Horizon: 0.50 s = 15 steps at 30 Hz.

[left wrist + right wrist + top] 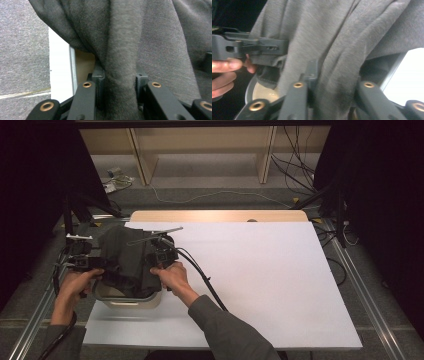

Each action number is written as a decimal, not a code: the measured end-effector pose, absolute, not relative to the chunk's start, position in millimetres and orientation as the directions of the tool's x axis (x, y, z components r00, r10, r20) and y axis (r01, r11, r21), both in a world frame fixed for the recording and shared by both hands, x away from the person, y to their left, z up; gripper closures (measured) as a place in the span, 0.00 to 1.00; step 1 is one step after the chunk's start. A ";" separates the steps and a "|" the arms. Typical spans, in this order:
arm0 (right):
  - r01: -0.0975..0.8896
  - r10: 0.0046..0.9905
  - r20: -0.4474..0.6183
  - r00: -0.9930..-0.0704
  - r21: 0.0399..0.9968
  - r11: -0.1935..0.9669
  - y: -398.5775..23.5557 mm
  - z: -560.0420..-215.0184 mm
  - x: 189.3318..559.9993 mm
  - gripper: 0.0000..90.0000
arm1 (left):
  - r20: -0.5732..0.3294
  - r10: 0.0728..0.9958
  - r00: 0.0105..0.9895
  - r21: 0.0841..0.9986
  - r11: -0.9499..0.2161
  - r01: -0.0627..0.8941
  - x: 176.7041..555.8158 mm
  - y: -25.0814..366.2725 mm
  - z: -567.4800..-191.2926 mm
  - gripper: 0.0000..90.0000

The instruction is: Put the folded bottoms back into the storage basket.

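Grey cloth point(125, 260), one piece, hangs over one basin point(127, 297) on the tabletop point(260, 270). Left tool point(121, 100) pinches one fold of it. Right tool point(334, 100) pinches another.

A white tabletop point(260, 280) lay under the lamp. Beyond its far edge stood a pale wooden shelf frame point(200, 150); loose cables point(295, 170) trailed on the grey carpet point(210, 187) behind its right corner.

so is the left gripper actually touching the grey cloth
Touching. The left gripper view shows a thick fold of the grey cloth pinched between the left gripper, its jaws pressed against both sides.
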State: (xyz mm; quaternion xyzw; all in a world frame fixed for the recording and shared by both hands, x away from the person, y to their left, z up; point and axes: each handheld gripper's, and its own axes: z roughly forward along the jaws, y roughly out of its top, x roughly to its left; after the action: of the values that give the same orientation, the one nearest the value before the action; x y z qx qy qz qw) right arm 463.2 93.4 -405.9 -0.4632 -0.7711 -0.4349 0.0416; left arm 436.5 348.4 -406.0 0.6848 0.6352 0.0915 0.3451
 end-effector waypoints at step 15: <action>0.740 0.707 0.443 -0.552 0.650 0.170 66.5 -385.3 473.1 0.42 | -0.273 0.940 0.203 0.560 -0.016 0.828 442.8 331.8 -413.1 0.79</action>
State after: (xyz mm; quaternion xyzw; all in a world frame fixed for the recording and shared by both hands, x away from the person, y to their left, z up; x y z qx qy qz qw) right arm 473.1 66.5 -385.3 -0.4731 -0.7648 -0.4370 0.0190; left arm 442.8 331.8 -413.1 0.7073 0.6251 0.0881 0.3180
